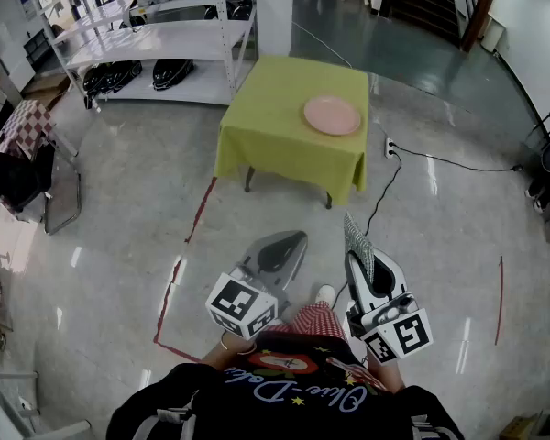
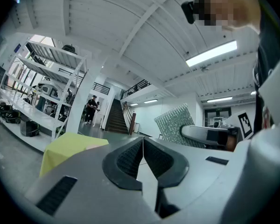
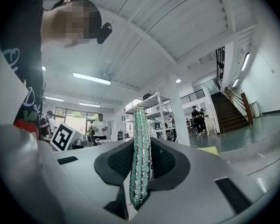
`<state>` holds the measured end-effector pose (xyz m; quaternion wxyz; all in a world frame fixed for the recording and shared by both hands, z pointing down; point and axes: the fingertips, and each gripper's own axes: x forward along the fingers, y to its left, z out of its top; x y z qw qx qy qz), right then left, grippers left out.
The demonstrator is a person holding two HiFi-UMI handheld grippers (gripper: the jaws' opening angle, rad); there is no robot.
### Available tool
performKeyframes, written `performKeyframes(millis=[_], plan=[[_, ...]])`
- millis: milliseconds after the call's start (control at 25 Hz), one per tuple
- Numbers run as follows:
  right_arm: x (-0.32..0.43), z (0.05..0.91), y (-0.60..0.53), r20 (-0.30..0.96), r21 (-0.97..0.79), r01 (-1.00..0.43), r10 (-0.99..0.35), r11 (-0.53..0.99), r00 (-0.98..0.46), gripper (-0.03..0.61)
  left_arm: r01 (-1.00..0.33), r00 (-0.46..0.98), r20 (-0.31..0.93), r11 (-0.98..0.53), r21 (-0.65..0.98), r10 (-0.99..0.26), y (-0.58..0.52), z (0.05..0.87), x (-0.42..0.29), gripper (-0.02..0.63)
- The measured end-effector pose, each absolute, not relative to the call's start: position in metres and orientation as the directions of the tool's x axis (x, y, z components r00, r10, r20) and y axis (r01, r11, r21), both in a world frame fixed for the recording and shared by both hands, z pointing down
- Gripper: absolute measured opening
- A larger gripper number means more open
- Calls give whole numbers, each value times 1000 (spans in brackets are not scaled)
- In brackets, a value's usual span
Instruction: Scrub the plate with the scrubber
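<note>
Scrubber: pinched edge-on between the fingers of the right gripper, glittery green mesh standing up well past the tips. Firmly clamped, by the look of it, with both pads pressing on the mesh. Seen from the left gripper view as a flat square sheet out to the side, tilted.

Left gripper: fingers closed tip to tip, nothing between them. Both held level at waist height in the head view, just beside each other, over bare floor.

Further out: plate, pink and round, lying flat toward the far right part of the worktop, which is draped in a yellow-green cloth. Well apart from both grippers, with open floor between.

Step in hand, as a judgement: the approach. Tool already taken up, scrubbing not yet begun, no contact with the plate.

Next move calls for: closing the gap to the worktop, then tipping the right gripper downward so a broad face of the mesh, not its edge, meets the plate. Possibly also opening the left fingers to steady the rim, since a light plate on cloth may slide under rubbing.

Count: 1 plate, 1 scrubber, 1 worktop, 2 grippers.
</note>
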<state>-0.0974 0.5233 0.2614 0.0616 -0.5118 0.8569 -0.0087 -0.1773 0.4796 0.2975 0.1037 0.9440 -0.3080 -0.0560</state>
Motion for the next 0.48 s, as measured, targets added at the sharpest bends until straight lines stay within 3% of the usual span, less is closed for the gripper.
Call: performKeyframes(millis=[480], plan=[[-88, 263, 510, -128, -103, -868, -872, 486, -473, 61, -584, 791, -51, -778, 231, -609, 470, 302, -174, 5]])
